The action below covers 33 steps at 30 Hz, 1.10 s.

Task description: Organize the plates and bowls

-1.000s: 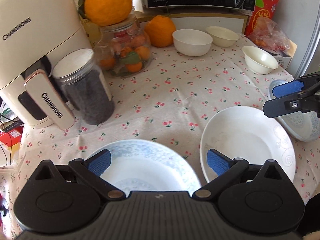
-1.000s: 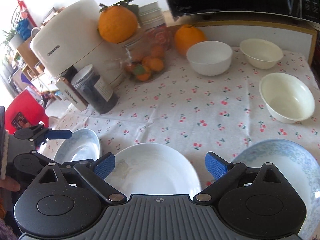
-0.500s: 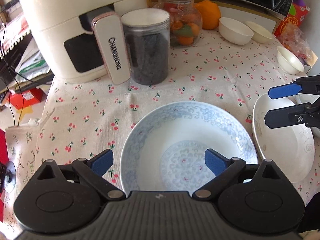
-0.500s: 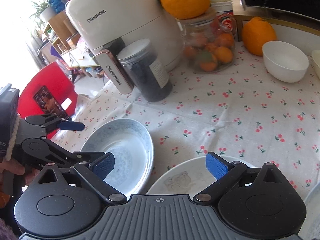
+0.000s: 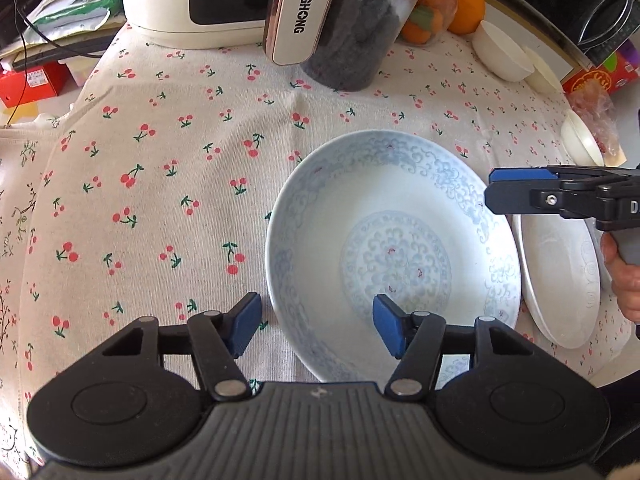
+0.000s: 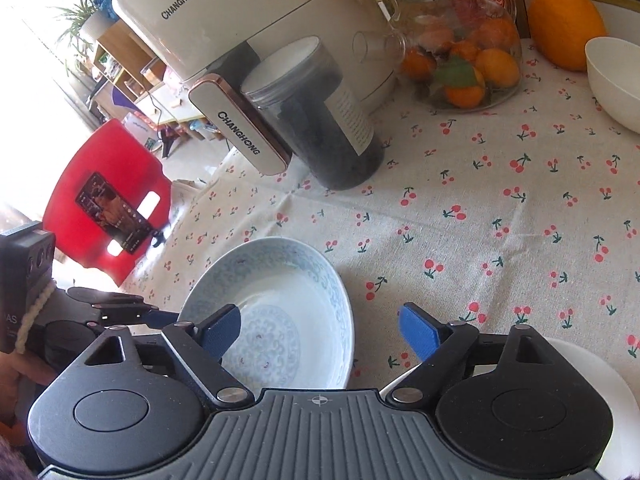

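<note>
A blue-patterned plate point(image 5: 392, 248) lies on the cherry-print cloth. My left gripper point(image 5: 316, 326) straddles its near-left rim, one pad outside on the cloth and one over the plate's well. Its jaws are closing and a gap still shows on both sides of the rim. My right gripper point(image 6: 320, 332) hangs over the same plate point(image 6: 280, 308) from the other side, its jaws also closing with the rim between them and not pressed. In the left wrist view the right gripper point(image 5: 500, 190) sits over the plate's right edge. A white plate point(image 5: 560, 280) lies just right of it.
A white air fryer point(image 6: 248, 28), a dark jar point(image 6: 324, 116) and a glass jar of oranges point(image 6: 460, 48) stand behind. White bowls point(image 5: 500, 54) point(image 5: 580, 144) sit at the back right. The table's left edge drops to a red chair point(image 6: 112, 196).
Both grippers swung left from the white plate to the blue-patterned plate and came lower. Each pair of jaws has narrowed around the plate's rim.
</note>
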Motion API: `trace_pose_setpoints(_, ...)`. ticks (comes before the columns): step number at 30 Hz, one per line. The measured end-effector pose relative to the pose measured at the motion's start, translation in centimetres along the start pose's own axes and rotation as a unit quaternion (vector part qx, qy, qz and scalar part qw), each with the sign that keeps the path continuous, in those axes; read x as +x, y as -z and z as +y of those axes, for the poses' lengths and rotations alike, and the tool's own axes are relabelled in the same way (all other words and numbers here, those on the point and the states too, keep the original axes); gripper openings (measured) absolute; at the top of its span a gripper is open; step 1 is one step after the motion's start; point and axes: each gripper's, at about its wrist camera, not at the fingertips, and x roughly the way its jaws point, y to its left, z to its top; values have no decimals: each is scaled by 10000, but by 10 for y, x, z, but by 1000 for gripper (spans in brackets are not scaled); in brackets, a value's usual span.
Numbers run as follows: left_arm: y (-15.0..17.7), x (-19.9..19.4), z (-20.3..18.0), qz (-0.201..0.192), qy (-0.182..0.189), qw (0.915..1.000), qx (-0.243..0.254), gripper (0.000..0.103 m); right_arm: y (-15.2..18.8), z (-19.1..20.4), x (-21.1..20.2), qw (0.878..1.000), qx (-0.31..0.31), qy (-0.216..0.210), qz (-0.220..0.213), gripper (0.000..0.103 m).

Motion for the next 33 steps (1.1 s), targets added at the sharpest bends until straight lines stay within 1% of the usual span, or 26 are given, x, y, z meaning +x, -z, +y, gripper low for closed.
trace_pose_setpoints(2,1,-1,1,14,11,10000,-24,56,0,0,5,10000,21,-5,80,67)
trace_pose_setpoints(3,2,-2,2,21,19,10000,-39,54,0,0,7,9999,36,2,117,63)
trace_pose_setpoints(5,2,-2,2,34,3,10000,-24,51,1,0,13,9998,78,55,200,48)
trace_pose_setpoints(6,3,-3,2,39,6,10000,-24,48,1,-1,15,9996,103,96,235,46)
trace_pose_setpoints(7,3,-4,3,43,14,10000,-47,46,2,-2,17,9995,122,132,268,40)
trace_pose_setpoints(8,4,-4,4,43,18,10000,-68,40,2,-2,18,9994,132,150,296,36)
trace_pose_setpoints(9,4,-5,6,47,9,9999,-92,32,3,-3,20,9993,141,155,320,34)
trace_pose_setpoints(10,5,-5,7,50,16,9999,-129,25,4,-3,20,9993,150,143,322,29)
trace_pose_setpoints(11,5,-5,9,46,60,9998,-204,21,5,-4,20,9993,173,118,296,28)
trace_pose_setpoints(12,5,-5,9,44,63,9997,-245,20,5,-5,19,9994,184,97,274,28)
trace_pose_setpoints(15,4,-6,8,6,2,9997,-262,19,6,-6,17,9994,224,55,245,29)
trace_pose_setpoints(19,2,-6,9,-69,-41,9993,-352,17,6,-9,15,9987,443,59,235,28)
trace_pose_setpoints(24,-4,-12,10,-358,-87,9980,-506,13,5,-15,10,9965,806,-30,201,27)
trace_pose_setpoints(30,-15,-17,6,-614,-120,9964,-575,13,3,-20,-6,9935,1113,-239,12,27)
trace_pose_setpoints(33,-21,-19,1,-710,-110,9960,-539,13,2,-23,-14,9922,1222,-249,-81,27)
